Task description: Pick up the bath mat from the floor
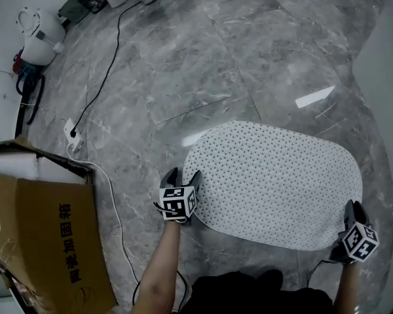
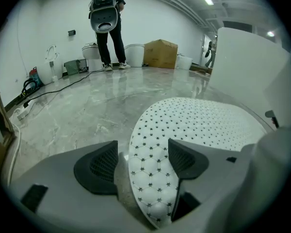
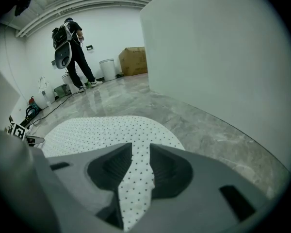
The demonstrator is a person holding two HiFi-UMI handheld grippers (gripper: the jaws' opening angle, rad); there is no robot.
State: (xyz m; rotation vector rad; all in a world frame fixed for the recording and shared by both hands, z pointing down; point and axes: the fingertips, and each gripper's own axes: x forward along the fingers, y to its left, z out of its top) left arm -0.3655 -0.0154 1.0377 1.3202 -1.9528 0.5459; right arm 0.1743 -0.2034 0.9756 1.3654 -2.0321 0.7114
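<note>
Grey marble floor (image 1: pixel 183 64); cardboard box (image 1: pixel 39 234) at far left, not involved. White dotted bath mat (image 1: pixel 278 178) lies mostly flat on the floor, only its near edge raised at the two corners. Left gripper (image 1: pixel 183 175) is at the near-left edge: jaws well apart, straddling an upturned lip of mat that touches the right-hand pad, with a gap at the other, so not yet clamped. Right gripper (image 1: pixel 354 207) is at the near-right edge: jaws drawn in tight on a narrow fold of mat, which fills the gap between them. Judgement: grasp half made, early stage. Left to do: close left jaws, lift mat clear of floor.
</note>
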